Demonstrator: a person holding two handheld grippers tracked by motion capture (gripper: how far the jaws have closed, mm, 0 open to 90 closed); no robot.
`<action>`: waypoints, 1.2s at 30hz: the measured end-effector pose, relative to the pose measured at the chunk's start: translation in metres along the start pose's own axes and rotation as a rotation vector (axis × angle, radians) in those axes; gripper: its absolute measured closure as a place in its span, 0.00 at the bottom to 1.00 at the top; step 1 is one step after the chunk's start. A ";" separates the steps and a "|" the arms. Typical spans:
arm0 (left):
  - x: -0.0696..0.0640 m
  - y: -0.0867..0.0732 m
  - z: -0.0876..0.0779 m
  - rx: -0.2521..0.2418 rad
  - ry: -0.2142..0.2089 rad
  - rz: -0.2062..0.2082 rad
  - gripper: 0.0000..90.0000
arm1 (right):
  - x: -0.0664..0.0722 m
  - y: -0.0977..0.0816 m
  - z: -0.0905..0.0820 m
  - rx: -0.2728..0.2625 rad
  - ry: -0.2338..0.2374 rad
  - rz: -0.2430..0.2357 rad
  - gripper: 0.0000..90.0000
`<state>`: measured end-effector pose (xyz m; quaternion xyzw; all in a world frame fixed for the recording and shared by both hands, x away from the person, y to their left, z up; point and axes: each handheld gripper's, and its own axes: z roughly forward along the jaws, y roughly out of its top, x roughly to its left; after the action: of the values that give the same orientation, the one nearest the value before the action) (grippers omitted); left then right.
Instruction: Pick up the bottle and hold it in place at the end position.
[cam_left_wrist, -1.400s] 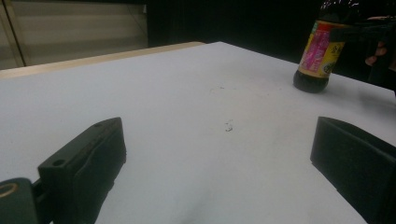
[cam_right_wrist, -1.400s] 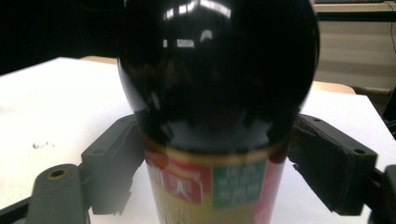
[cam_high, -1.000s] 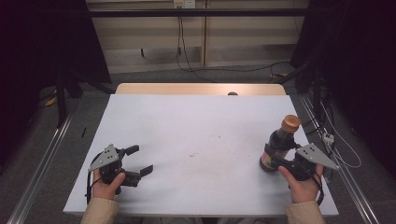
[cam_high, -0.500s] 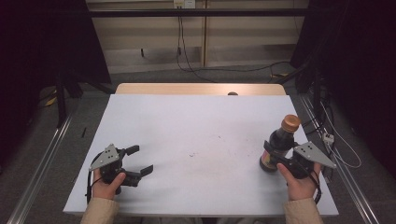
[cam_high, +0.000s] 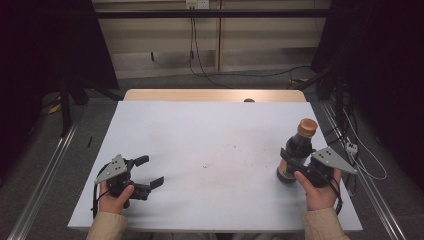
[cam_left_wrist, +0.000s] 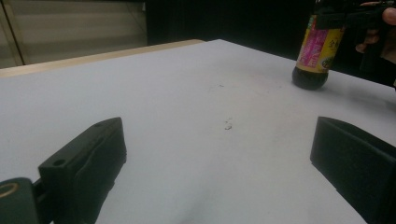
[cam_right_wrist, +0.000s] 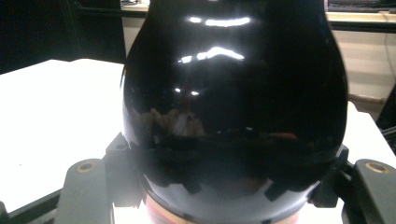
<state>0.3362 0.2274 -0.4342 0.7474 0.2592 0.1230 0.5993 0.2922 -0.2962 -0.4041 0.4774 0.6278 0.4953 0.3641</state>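
On the right side of the white table (cam_high: 210, 145), near its edge, a dark sauce bottle (cam_high: 295, 155) stands upright with an orange-brown cap. Its lower half is partly covered in the high view by the right gripper (cam_high: 300, 162) and the thumb of the right hand (cam_high: 320, 192), so the pink and yellow label can hardly be read there. From the left gripper view the bottle (cam_left_wrist: 316, 56) is cut off above the label by the top of the frame, and the print on it is too small to make out. From the right gripper view the bottle's (cam_right_wrist: 233, 107) glossy black shoulder blocks most of the scene; its cap is out of frame, and just a strip of label peeks out at the bottom.

The right gripper's jaws have just been closing, and now pinch the bottle's body at about mid-height, one on each side, with the bottle's base on the table. The right hand grips from behind, forearm coming in from the bottom edge, grey plate on top.

The left gripper (cam_high: 145, 172) rests low by the table's near left corner, well apart from the bottle, its jaws spread wide with nothing between them. The left hand (cam_high: 117, 195) wraps its handle, jaws pointing toward the table's middle.
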 end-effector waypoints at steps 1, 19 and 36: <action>0.000 0.000 0.000 0.000 0.000 0.000 0.04 | 0.000 0.000 0.000 0.000 0.000 0.000 0.34; -0.002 0.000 0.000 -0.008 0.003 0.003 0.04 | 0.026 0.024 0.045 0.011 0.030 -0.003 0.34; -0.003 0.001 0.000 0.002 0.003 0.016 0.04 | 0.044 0.036 0.078 0.008 0.099 0.013 0.32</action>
<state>0.3340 0.2253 -0.4330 0.7500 0.2541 0.1284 0.5971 0.3607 -0.2307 -0.3878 0.4579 0.6439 0.5182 0.3275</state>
